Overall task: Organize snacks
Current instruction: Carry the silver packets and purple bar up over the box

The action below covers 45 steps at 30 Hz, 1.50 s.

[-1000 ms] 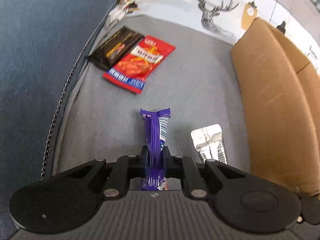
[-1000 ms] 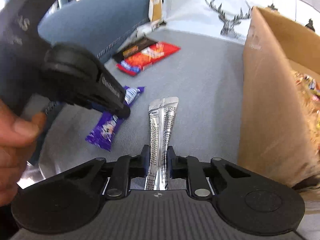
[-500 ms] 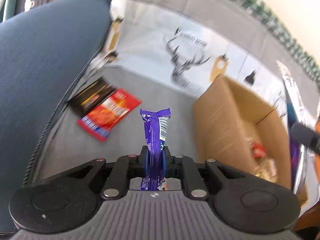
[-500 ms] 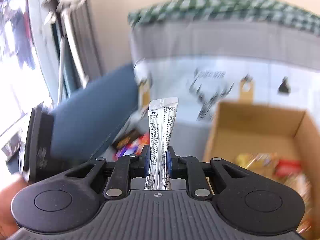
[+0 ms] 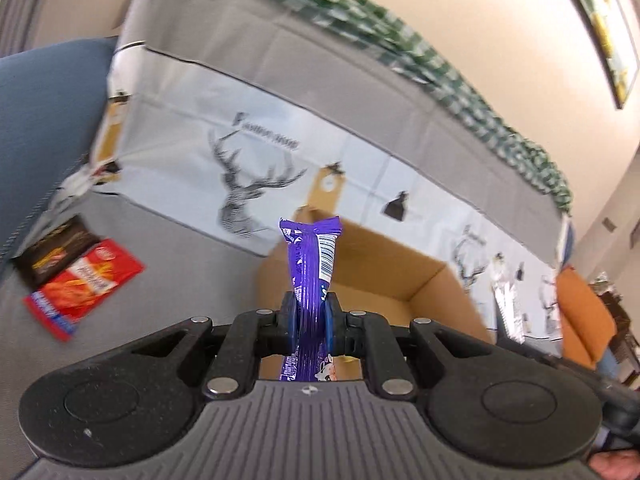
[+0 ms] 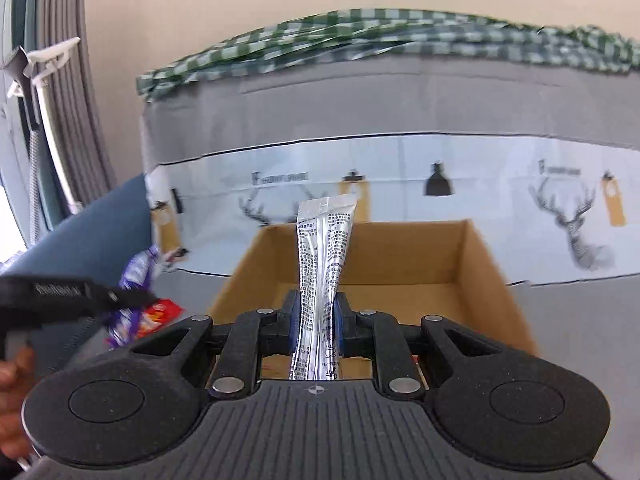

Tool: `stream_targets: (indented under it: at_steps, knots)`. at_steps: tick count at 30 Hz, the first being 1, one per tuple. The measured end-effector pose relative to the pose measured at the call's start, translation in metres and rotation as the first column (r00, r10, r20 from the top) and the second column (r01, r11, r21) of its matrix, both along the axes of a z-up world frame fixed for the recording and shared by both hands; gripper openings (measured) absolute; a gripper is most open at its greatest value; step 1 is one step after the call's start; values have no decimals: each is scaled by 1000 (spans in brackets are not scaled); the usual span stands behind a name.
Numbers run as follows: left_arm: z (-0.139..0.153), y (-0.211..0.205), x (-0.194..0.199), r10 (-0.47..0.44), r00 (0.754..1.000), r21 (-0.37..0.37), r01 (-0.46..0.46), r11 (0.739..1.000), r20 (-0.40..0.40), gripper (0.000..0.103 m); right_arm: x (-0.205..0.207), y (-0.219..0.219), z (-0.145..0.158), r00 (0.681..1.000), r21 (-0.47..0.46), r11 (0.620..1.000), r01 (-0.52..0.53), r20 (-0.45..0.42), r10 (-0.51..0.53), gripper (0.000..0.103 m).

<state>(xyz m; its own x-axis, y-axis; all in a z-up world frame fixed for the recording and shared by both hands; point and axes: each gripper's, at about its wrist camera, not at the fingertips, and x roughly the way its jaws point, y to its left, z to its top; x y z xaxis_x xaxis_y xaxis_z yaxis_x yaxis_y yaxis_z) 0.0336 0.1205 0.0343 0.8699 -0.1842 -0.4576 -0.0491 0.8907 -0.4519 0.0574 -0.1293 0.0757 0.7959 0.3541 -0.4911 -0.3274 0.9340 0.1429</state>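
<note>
Across the back of both my views runs the sofa [image 6: 400,96], grey with a pale deer-print cover [image 5: 248,128] and a green checked cloth [image 6: 360,32] along its top, the cloth smeared by blur in the left view. Below it sits the open cardboard box [image 6: 432,248] on the seat; my own bodies hide most of its floor, so I cannot make out what lies inside.

Left of the box on the seat lie a red packet [image 5: 84,288] overlapping a dark brown packet [image 5: 52,252], both blurred, their print unreadable.

My left gripper [image 5: 310,316] is clamped on a purple candy bar [image 5: 310,264], which stands up between the pads with its lower end tucked behind my body. My right gripper [image 6: 316,320] is clamped on a silver sachet [image 6: 322,256], upright in front of the box opening, its small print too fine to read.

From the right view, the left gripper shows only as a dark blurred bar at the left edge, with part of a hand [image 6: 12,408] cut off below it.
</note>
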Motion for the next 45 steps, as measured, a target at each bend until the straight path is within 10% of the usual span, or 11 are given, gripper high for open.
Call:
stream_targets:
  at_steps: [20,45]
  knots:
    - [-4,-91,26,-173,983,-6,174,985,68,14,7,-61,-15,988,-33,987,156,-2,-156,18]
    - [-4,-98,26,-197,977,1,197,980,85,14,9,-57,-17,987,-51,986,162,3,-162,18]
